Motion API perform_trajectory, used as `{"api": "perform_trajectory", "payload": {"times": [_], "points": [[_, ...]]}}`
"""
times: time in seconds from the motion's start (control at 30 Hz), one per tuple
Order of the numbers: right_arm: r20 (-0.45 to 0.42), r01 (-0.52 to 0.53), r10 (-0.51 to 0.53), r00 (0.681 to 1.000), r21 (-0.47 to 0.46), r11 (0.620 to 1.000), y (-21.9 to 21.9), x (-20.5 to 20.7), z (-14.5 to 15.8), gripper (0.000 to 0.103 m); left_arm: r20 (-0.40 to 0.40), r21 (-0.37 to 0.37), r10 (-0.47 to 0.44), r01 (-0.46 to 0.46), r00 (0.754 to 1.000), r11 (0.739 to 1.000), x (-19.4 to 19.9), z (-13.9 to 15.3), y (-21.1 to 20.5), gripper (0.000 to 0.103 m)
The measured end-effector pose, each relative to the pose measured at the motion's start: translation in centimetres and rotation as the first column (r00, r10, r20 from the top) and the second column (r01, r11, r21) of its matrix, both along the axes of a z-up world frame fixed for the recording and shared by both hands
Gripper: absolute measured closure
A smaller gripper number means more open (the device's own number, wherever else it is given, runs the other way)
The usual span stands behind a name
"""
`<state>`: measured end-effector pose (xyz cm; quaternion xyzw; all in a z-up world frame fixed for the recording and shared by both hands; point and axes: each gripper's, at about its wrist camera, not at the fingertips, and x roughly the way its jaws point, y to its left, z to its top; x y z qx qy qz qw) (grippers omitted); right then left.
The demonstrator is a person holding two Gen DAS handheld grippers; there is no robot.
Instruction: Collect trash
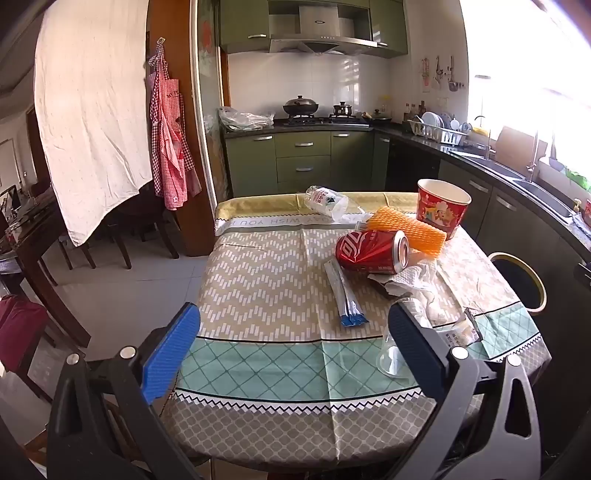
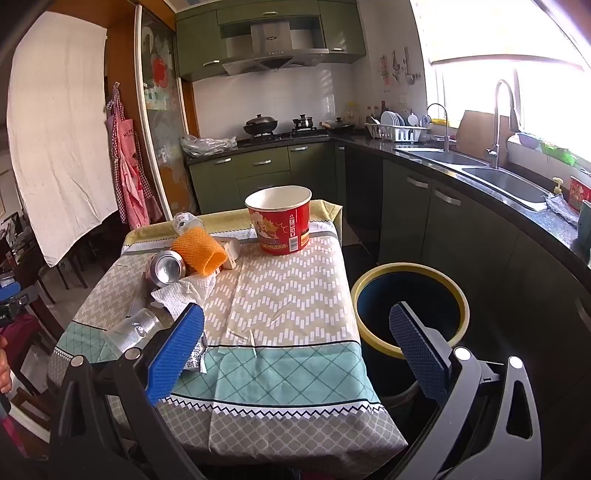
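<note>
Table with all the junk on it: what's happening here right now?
A person holds two tongs, left tongs and right tongs, both open and empty, above the near edge of the table. The red can, orange foam sleeve, tissue and noodle bucket lie uncollected. The bin waits beside it.

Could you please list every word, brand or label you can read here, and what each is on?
"WISH YOU", upside down: tablecloth border band.
Coca-Cola script, partly visible: crushed red can.
Chinese print and barcode: red noodle bucket, too small to read.
Label on clear plastic bottle: blurred.
Print on white wrapper: unreadable.
Range hood badge: unreadable.
</note>
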<state>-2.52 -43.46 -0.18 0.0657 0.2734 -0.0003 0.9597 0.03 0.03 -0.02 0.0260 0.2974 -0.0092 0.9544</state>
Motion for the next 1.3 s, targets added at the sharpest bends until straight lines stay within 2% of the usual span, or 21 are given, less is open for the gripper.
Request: {"api": "perform_trajectory", "payload": {"times": [1.3], "points": [[-0.011,0.002,-0.002,1.0,-0.007,1.0,0.1,0.5,-0.3,0.004,-0.007,0.01,-0.011,0.011,1.0,1.0,0.1,-0.6,-0.8,0.006]]}}
